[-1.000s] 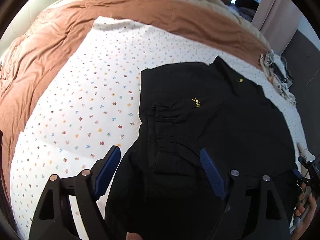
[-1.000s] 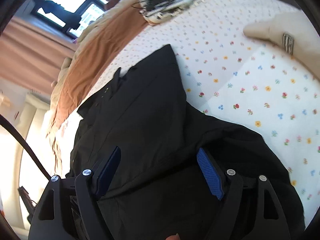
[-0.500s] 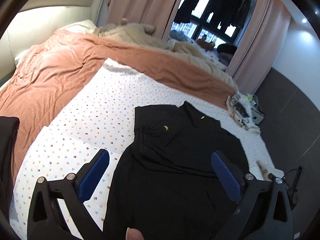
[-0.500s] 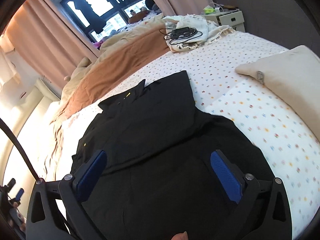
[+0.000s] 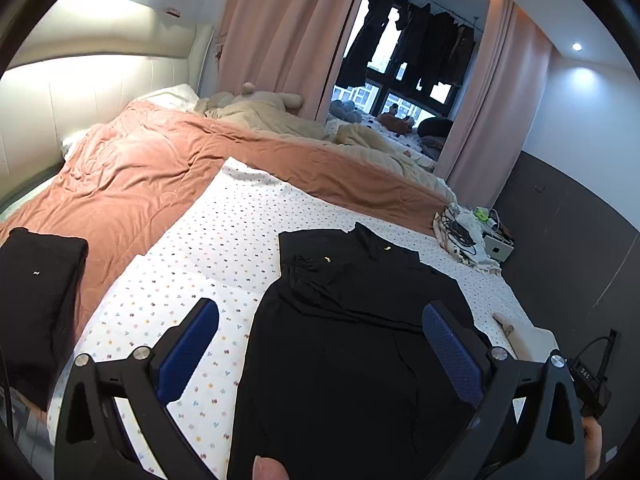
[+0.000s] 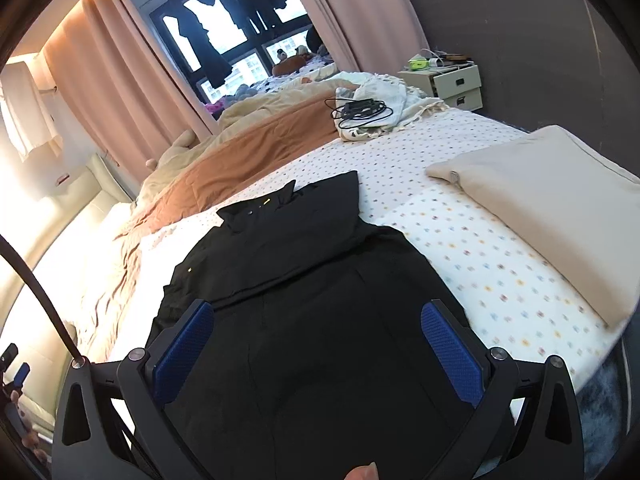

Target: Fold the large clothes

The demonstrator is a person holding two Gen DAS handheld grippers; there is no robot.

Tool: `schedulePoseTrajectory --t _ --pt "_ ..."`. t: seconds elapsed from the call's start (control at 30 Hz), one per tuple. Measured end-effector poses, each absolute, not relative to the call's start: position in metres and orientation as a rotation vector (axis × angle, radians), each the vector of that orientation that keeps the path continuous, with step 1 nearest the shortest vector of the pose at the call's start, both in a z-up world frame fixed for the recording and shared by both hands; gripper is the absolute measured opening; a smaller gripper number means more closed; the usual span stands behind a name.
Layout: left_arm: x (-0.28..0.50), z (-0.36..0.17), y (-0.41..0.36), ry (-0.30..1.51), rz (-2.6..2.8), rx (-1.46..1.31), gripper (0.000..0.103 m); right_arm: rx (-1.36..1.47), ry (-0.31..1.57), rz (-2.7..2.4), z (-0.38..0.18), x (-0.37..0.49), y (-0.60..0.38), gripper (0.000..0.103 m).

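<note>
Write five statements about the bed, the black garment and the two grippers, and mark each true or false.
1. The black garment lies on the flowered sheet. True.
2. The left gripper is clamped on the garment. False: its jaws stand wide open with nothing pinched; they have just been opening.
3. The right gripper is open and holds nothing. True.
4. A beige pillow lies on top of the garment. False: it lies apart from it, on the sheet.
5. A black cable rests on a white cloth on the far part of the bed. True.
</note>
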State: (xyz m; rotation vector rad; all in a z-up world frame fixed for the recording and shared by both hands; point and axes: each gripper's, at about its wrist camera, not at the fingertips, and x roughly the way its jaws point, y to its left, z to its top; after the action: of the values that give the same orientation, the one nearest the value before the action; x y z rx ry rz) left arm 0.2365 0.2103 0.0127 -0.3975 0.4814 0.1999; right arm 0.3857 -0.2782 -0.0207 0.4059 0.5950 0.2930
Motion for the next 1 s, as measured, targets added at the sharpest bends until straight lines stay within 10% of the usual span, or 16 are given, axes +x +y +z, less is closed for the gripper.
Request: schedulePoseTrajectory --t 1.0 --pt "0.04 -0.06 0.149 0.487 0.187 -0.341 0.103 0.342 0.499 0.288 -0.069 0.203 -0.373 0.103"
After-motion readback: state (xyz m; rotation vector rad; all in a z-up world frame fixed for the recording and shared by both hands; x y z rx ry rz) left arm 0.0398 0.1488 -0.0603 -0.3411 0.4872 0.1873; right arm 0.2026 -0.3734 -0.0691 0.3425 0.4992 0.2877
